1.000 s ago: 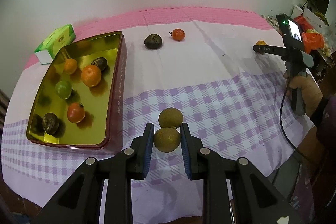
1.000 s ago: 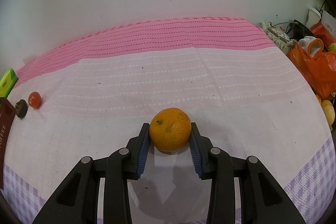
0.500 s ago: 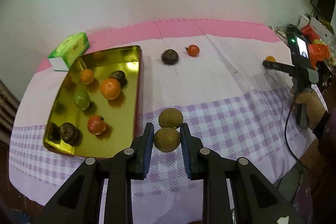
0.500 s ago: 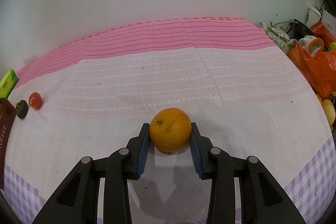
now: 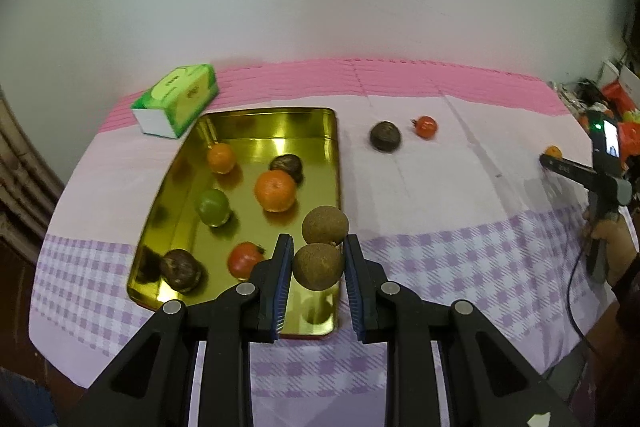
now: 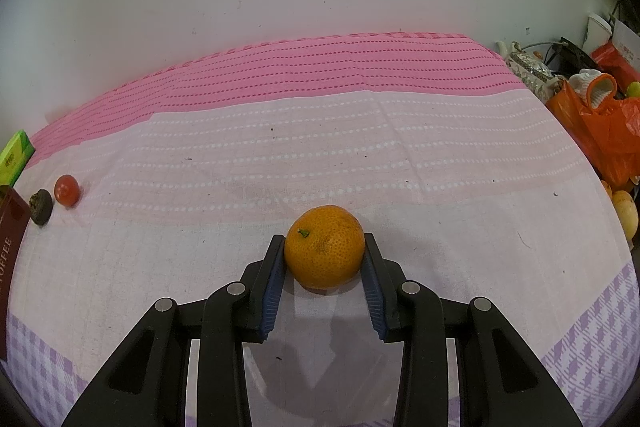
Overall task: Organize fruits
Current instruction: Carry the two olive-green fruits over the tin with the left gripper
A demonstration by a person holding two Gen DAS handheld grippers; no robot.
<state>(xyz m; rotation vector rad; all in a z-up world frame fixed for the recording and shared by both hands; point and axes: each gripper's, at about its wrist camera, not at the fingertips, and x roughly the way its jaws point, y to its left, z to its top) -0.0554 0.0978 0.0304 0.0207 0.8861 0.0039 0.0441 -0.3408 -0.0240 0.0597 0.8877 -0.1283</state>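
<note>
Pink-and-lilac checked cloth [image 5: 460, 267] covers the table beneath a plain pale wall, and at its ten o'clock side lies a gold tray [image 5: 276, 119] with a green tissue box [image 5: 178, 99] just beyond its far corner. Six fruits already sit in the tray: a small orange [image 5: 221, 157], a larger mandarin [image 5: 275, 190], a green lime [image 5: 212, 206], a red tomato [image 5: 244, 259] and two dark brown fruits [image 5: 180, 269]. The left gripper [image 5: 318, 267] is clamped on a pair of joined brown longans [image 5: 320, 249], carried in the air above the tray's near right corner, so that drop looks close but is not yet made. Over at the table's three o'clock edge, the right gripper [image 6: 325, 263] has its pads pressed on a tangerine [image 6: 325, 253] whose underside sits on the cloth, seemingly not yet lifted. Left loose at about one o'clock from the tray are a dark brown fruit [image 5: 385, 135] and a small red tomato [image 5: 426, 126], close together. By this reckoning, roughly two thirds of the sorting is done; the two held pieces and the two loose ones remain.
</note>
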